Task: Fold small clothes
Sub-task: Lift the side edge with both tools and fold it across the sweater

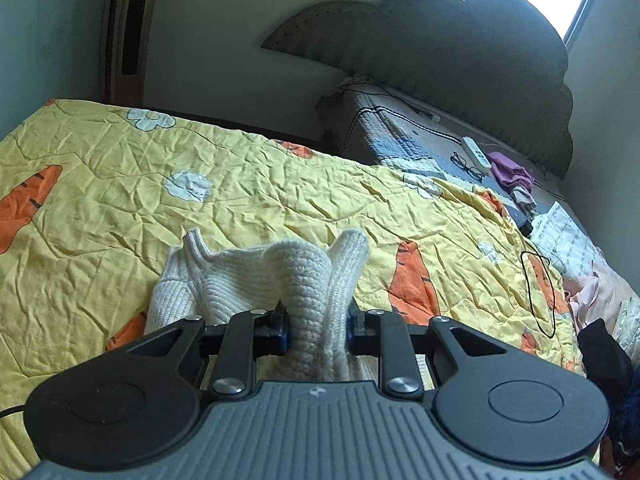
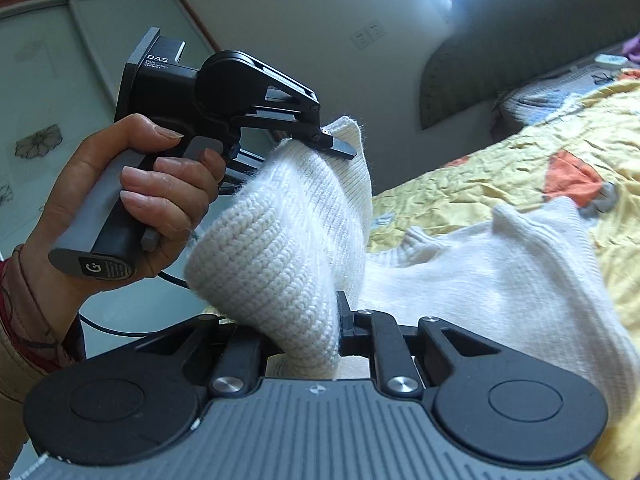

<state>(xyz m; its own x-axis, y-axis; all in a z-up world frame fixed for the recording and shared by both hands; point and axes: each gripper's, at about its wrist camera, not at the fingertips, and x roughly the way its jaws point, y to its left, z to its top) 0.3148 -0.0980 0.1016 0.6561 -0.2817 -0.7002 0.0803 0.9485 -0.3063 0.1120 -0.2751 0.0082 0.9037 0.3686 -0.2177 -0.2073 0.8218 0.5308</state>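
Observation:
A cream knit sweater lies partly on the yellow carrot-print quilt, with one end lifted. My left gripper is shut on a bunched fold of it. In the right wrist view the sweater trails from the quilt up to my right gripper, which is shut on another thick fold. A hand holds the left gripper up at the upper left, and it pinches the sweater's ribbed edge. The knit hides the pads of both grippers.
A dark padded headboard stands at the far end of the bed. Glasses, a white power strip and purple cloth lie near it. A black cable loop and dark clothes are at the right. Wardrobe doors stand behind.

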